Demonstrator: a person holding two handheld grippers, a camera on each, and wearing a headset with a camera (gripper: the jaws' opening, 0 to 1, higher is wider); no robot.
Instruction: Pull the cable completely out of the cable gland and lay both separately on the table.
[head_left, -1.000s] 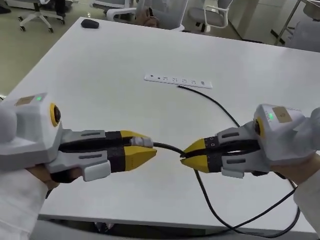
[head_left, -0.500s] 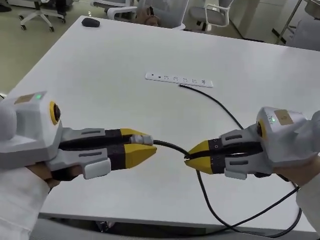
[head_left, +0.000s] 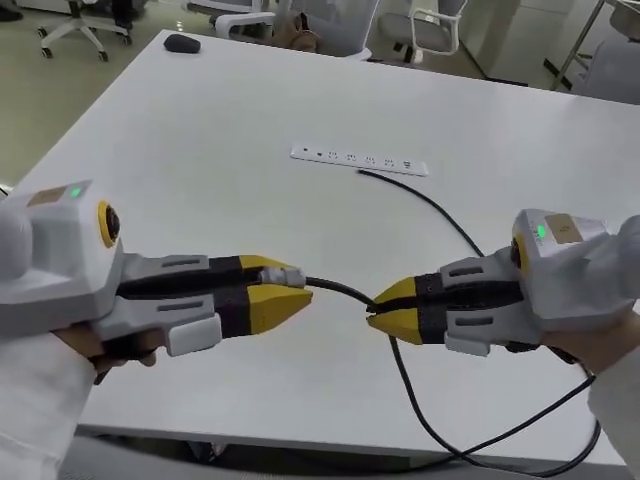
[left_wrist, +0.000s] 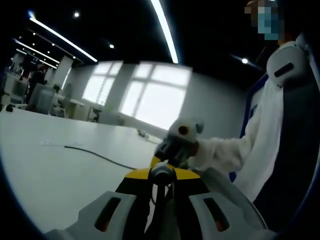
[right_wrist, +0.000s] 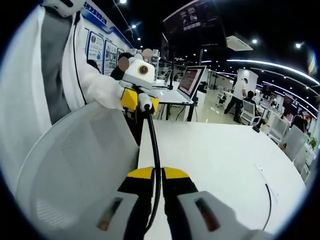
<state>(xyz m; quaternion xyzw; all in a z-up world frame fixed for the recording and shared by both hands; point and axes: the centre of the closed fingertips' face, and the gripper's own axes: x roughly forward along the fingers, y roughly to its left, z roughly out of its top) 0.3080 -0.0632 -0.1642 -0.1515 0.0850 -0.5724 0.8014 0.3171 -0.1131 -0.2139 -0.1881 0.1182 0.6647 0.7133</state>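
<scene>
**Three cameras, one shared span**

My head view looks forward and down across the surface (head_left: 250, 110) from its near edge. The camera on the left gripper (head_left: 303, 288) faces along its jaws, past the cable gland (left_wrist: 162, 172), close on the right gripper (head_left: 372, 310). The right gripper view faces back. All share the cable (head_left: 340, 291) between.

White table (head_left: 250, 110) spread beneath and beyond the fingers (head_left: 272, 310). White power strip (head_left: 358, 160) lying flat on it, well ahead of the fingers. Dark computer mouse (head_left: 180, 44) near the far corner, well off to the left. Several office chairs (head_left: 430, 25) on the floor past the far edge. Open laptop (right_wrist: 193, 80) beyond the fingers in the right gripper view. Bright windows (left_wrist: 150, 95) and a long ceiling light strip (left_wrist: 162, 30) ahead in the left gripper view.
</scene>
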